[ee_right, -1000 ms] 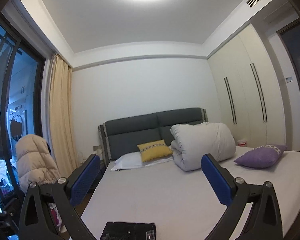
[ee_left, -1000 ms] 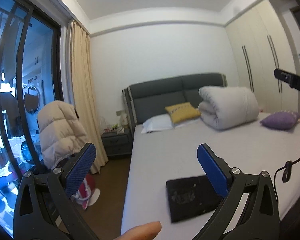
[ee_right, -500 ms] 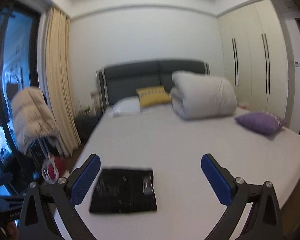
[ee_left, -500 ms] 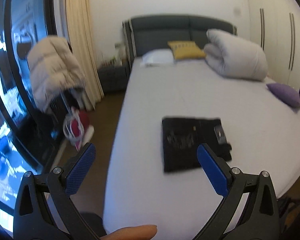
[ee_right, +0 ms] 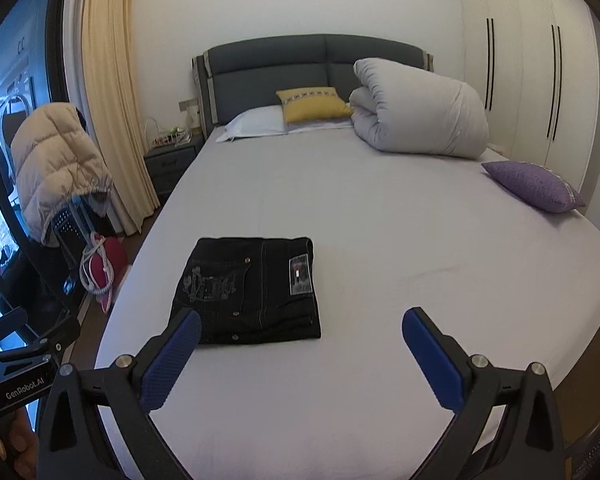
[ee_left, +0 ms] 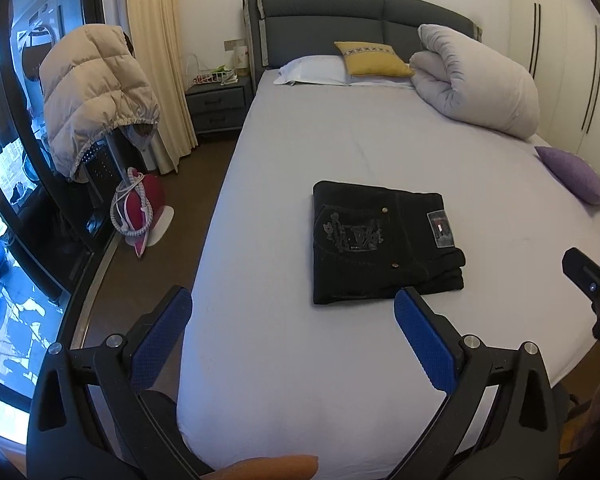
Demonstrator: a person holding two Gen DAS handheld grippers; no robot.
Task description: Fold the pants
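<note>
Pants (ee_left: 384, 244) lie on the bed (ee_left: 340, 152) in the left wrist view. They are black and folded into a neat square, with a small patch on top. The left tool (ee_left: 292, 340) hangs over the near end of the bed, spread wide and holding nothing. Its blue pads (ee_left: 424, 344) do not touch the pants. A rolled white blanket (ee_left: 476, 80) sits far back by a yellow pillow (ee_left: 372, 60). A puffy coat (ee_left: 96, 92) hangs by the window.

From the right wrist view, the pants (ee_right: 252, 288) lie flat on the near left part of the bed (ee_right: 420, 260). The right tool (ee_right: 300, 360) is spread wide too, with nothing in it, just near the pants. A purple pillow (ee_right: 536, 186) rests on the right side.
</note>
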